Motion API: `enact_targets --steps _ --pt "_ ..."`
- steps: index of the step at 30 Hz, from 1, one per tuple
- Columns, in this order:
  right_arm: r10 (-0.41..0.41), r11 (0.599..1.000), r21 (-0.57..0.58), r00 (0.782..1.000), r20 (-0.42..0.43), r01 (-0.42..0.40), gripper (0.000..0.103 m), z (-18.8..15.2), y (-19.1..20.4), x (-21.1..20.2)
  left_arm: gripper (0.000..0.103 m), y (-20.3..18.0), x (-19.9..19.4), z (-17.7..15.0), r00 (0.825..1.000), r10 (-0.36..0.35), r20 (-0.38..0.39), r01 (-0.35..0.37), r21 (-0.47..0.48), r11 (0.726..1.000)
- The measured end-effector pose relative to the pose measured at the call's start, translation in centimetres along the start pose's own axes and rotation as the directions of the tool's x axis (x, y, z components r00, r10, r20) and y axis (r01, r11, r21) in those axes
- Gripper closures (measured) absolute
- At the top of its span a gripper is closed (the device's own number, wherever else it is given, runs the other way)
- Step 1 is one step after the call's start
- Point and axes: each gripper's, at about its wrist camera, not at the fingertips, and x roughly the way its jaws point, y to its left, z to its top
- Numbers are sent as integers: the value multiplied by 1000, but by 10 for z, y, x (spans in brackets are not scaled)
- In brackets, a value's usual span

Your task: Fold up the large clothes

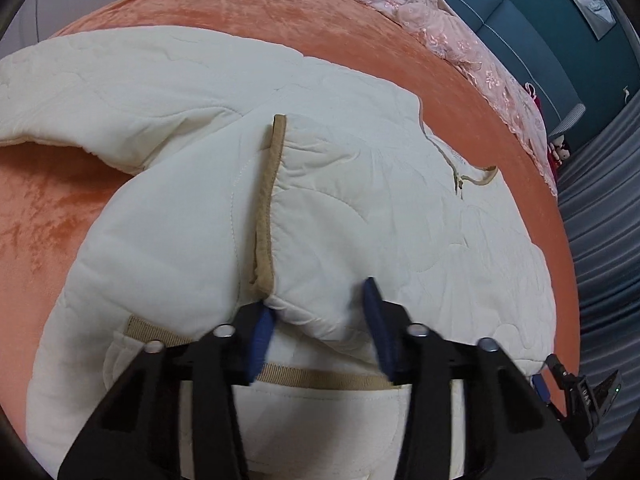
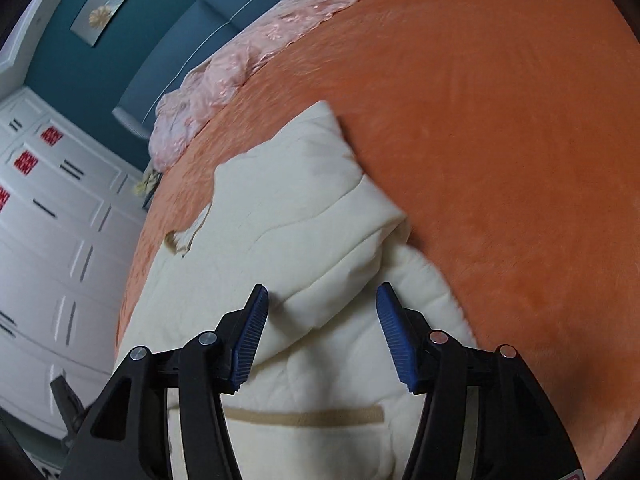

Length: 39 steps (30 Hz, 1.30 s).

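A cream quilted jacket (image 1: 360, 208) with tan trim lies spread on the orange bed cover (image 1: 240, 12). My left gripper (image 1: 318, 320) hovers low over the end of a folded-in sleeve. Its tan-edged cuff (image 1: 268, 208) bunches between the blue pads (image 1: 260, 336), which stand apart. In the right wrist view the jacket (image 2: 300, 220) lies with a sleeve folded across the body. My right gripper (image 2: 322, 312) stands open just over that sleeve, pads clear of the fabric. A tan pocket band (image 2: 304, 416) shows below the jaws. The right gripper (image 1: 580, 392) also peeks in at the left view's lower right.
Pink lace bedding (image 1: 440, 28) is heaped along the far side of the bed, against a teal headboard (image 2: 172, 40). White drawer fronts (image 2: 52, 220) stand beside the bed, and grey curtains (image 1: 600, 240) hang past its edge. Bare orange cover (image 2: 500, 140) stretches right of the jacket.
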Motion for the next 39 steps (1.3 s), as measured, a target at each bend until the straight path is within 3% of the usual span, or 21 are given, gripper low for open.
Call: enact_targets --steps 2,4,7,9,10,12,14,18,22,25,28,31,33,36,39 --pt "7 1000 22 1000 5 -7 58 14 -1 9 95 -4 -4 6 1000 9 21 -10 35 999" --pt "10 999 34 1000 -17 -9 92 27 4 20 97 -11 -16 15 996 15 83 -21 66 998" --pt "49 997 -66 995 90 -43 94 32 31 -5 97 -18 -40 27 984 6 176 -22 89 996" --pt "6 982 -190 989 151 23 94 24 48 -16 97 -19 -44 25 977 33 209 -58 117 991" --pt "-37 973 -222 990 139 67 94 21 48 -9 97 -17 -38 22 978 54 199 -81 130 988" --pt "-129 963 -227 988 79 144 95 13 37 15 97 -11 -14 13 984 97 146 -118 139 983" --pt "-167 961 -218 985 44 173 95 6 25 31 97 -1 6 1 987 122 107 -137 145 980" --pt "-223 937 -265 973 53 229 92 1 28 43 95 4 15 -12 979 133 152 -160 178 971" --pt "-297 893 -320 949 109 316 87 -3 40 42 94 2 19 -20 969 142 201 -182 203 962" --pt "-330 871 -305 919 215 384 82 -18 60 10 94 3 19 -22 965 138 221 -185 208 961" --pt "-228 880 -355 937 266 315 81 -42 97 -20 94 2 19 -25 962 140 233 -191 211 959" --pt "-133 855 -484 981 141 185 81 -63 141 2 94 0 20 -26 959 150 241 -204 218 954" --pt "-128 834 -531 989 79 151 81 -78 160 25 94 0 20 -26 959 147 241 -201 216 955" --pt "-150 840 -529 989 -10 122 82 -94 163 59 94 0 19 -27 961 139 240 -191 212 958" --pt "-180 821 -547 983 24 164 82 -116 150 73 94 1 20 -28 960 136 245 -190 213 958"
